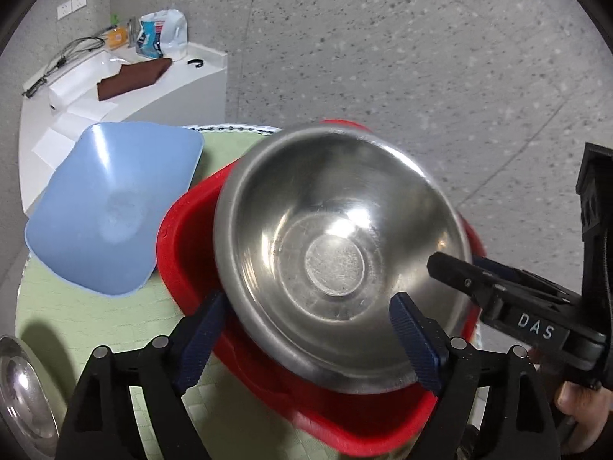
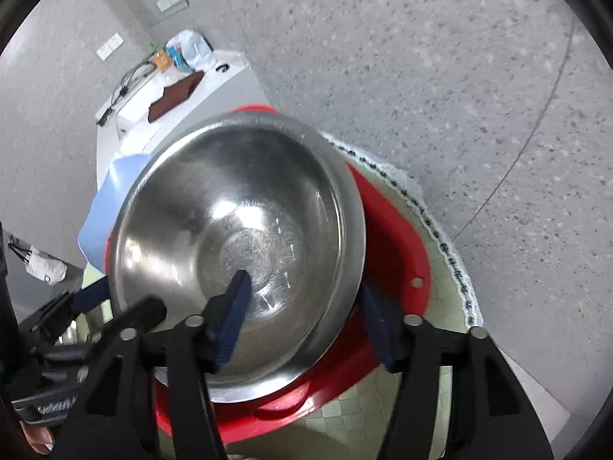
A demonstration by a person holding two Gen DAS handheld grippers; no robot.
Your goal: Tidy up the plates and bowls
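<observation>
A steel bowl (image 1: pixel 337 253) sits tilted inside a red bowl (image 1: pixel 184 241) on a round table with a green cloth (image 1: pixel 95 326). My left gripper (image 1: pixel 306 329) is wide open, with one finger outside the steel bowl's near rim and one inside it. My right gripper (image 2: pixel 306 322) is also open astride the steel bowl's (image 2: pixel 237 245) rim, one finger inside, one outside against the red bowl (image 2: pixel 394 237). It shows at the right in the left wrist view (image 1: pixel 498 291). A blue square plate (image 1: pixel 111 207) lies left of the red bowl. A steel dish (image 1: pixel 23 395) lies at the near left.
A white counter (image 1: pixel 161 88) behind the table holds a brown cloth (image 1: pixel 130 76), a paper roll, cables and a plastic bag. Grey speckled floor (image 1: pixel 421 57) surrounds the table. The table's edge (image 2: pixel 440 237) runs close to the right of the red bowl.
</observation>
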